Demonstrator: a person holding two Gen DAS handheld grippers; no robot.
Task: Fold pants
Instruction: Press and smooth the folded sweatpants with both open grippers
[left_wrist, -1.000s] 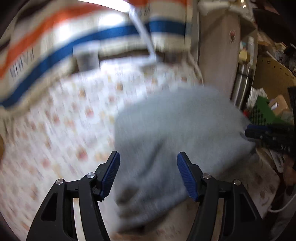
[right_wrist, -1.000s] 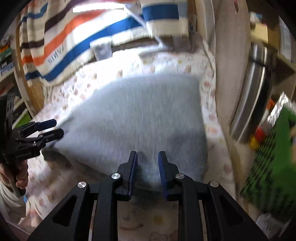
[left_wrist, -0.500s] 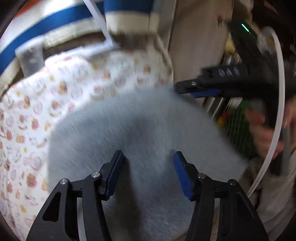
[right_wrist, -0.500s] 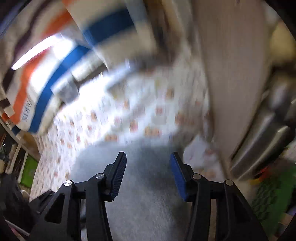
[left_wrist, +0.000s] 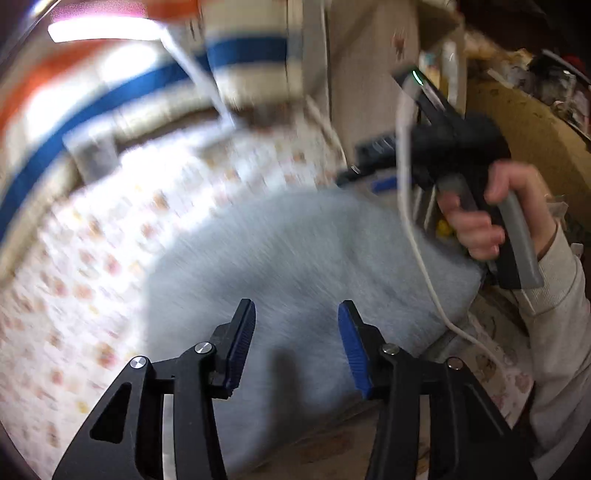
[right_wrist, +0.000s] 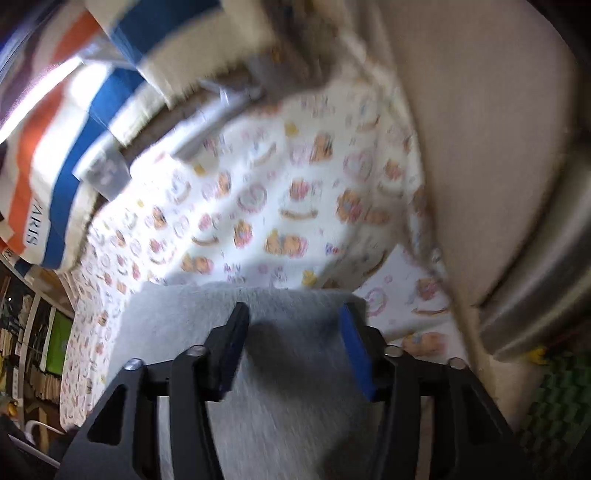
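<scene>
**Grey pants folded on a patterned sheet, both grippers released above them**

A sheet (right_wrist: 280, 192) printed with small orange and pink cartoon motifs covers the whole work surface. At 10 to 12 o'clock in both views a striped blanket (right_wrist: 70, 147) in cream, blue and orange borders it. A beige panel (right_wrist: 480, 129) rises at 2 o'clock in the right wrist view, with a metal cylinder (right_wrist: 535, 295) at 3 o'clock.

The pants (left_wrist: 295, 266), a grey folded bundle, lie on the sheet at the centre of the left wrist view. The left gripper (left_wrist: 295, 343) hangs over them, jaws spread and empty. The right gripper (right_wrist: 293, 343) hangs at their far edge, jaws likewise apart, holding nothing.
</scene>
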